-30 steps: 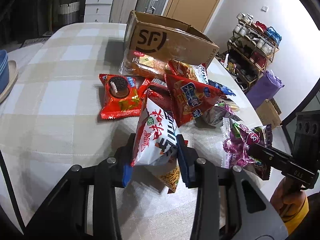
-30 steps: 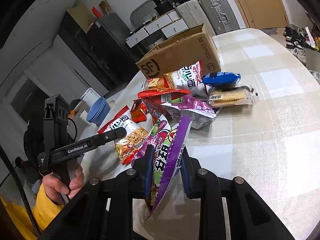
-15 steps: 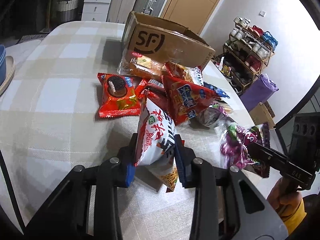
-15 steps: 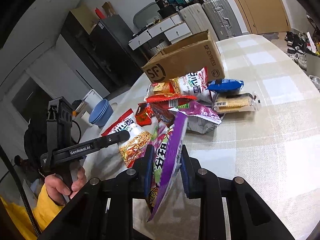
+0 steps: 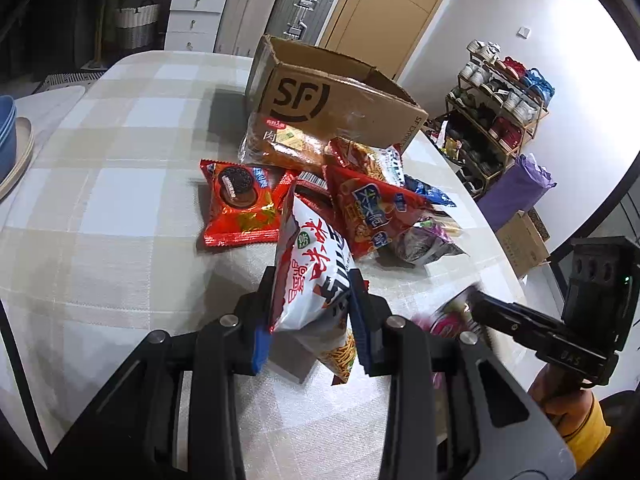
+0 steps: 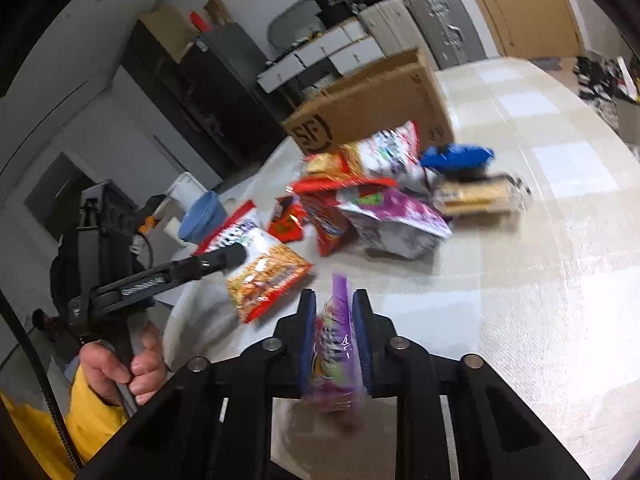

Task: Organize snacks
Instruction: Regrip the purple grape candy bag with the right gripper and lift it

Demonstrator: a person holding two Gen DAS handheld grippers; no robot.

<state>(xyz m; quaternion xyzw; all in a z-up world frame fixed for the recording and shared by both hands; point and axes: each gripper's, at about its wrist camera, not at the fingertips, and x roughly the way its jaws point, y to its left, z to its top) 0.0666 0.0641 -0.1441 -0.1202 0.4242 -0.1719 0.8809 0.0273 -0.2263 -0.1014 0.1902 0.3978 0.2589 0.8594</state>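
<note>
My left gripper [image 5: 312, 312] is shut on a white and red noodle snack bag [image 5: 310, 272] and holds it above the table; the same bag shows in the right wrist view [image 6: 260, 268]. My right gripper [image 6: 334, 320] is shut on a purple snack bag [image 6: 334, 352], blurred by motion; it shows at the lower right of the left wrist view [image 5: 448, 316]. A pile of snack bags [image 5: 360, 204] lies in front of an open SF cardboard box [image 5: 336, 104], among them a red cookie bag [image 5: 240, 204].
The table has a checked cloth [image 5: 120, 184]. Blue and beige bowls [image 5: 10, 140] sit at its left edge. A shoe rack [image 5: 500, 104], a purple bag [image 5: 516, 192] and a small carton [image 5: 520, 240] stand on the floor to the right. Suitcases and drawers stand behind.
My right gripper has swung quickly with the purple bag, pulling back from the pile. My left gripper has held the noodle bag nearly still, the box a little nearer.
</note>
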